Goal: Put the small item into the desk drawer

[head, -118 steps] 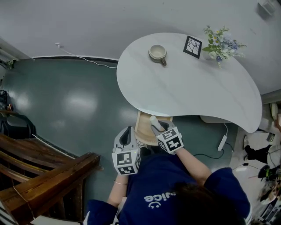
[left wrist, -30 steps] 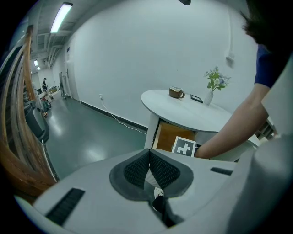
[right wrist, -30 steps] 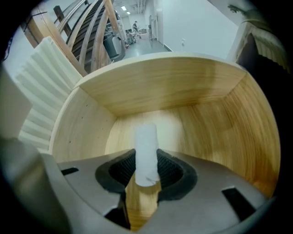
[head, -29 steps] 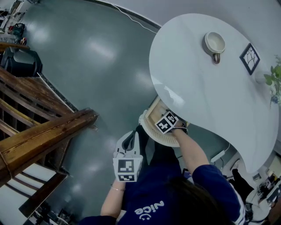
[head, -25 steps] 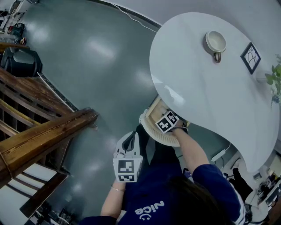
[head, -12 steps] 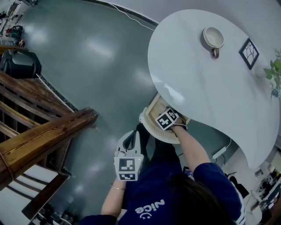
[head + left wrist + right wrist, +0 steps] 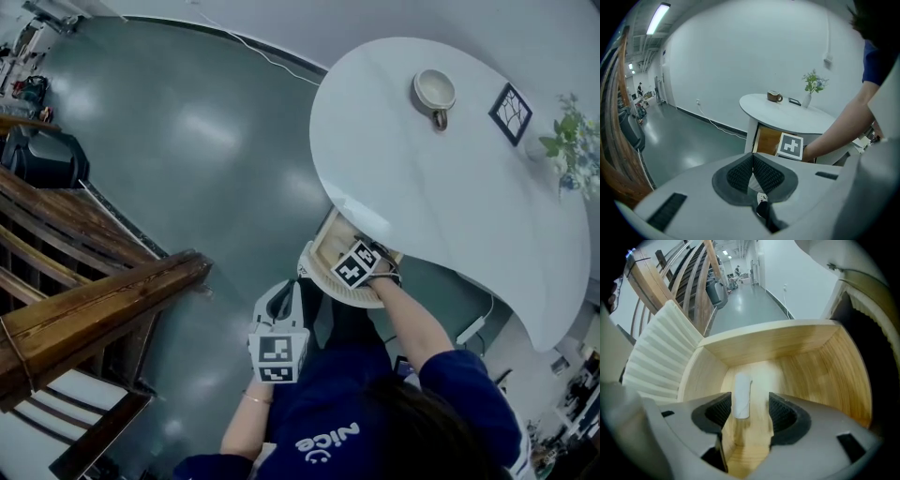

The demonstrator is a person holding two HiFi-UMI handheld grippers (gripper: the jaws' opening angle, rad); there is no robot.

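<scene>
Item, small, white, oblong [image 7: 741, 397]: lies on the floor of the wooden drawer [image 7: 797, 352], lower centre of the right gripper view. It sits between the opening jaws of the right hand-held gripper [image 7: 750, 405], pads not pressing it. Drawer stands pulled out under the white table [image 7: 450, 187], mid-frame in the head view. Left hand-held gripper [image 7: 753, 169]: closed, empty, lower centre. Table top, upper right: mug [image 7: 434, 91], framed picture [image 7: 510, 100], flowers [image 7: 567, 141].
</scene>
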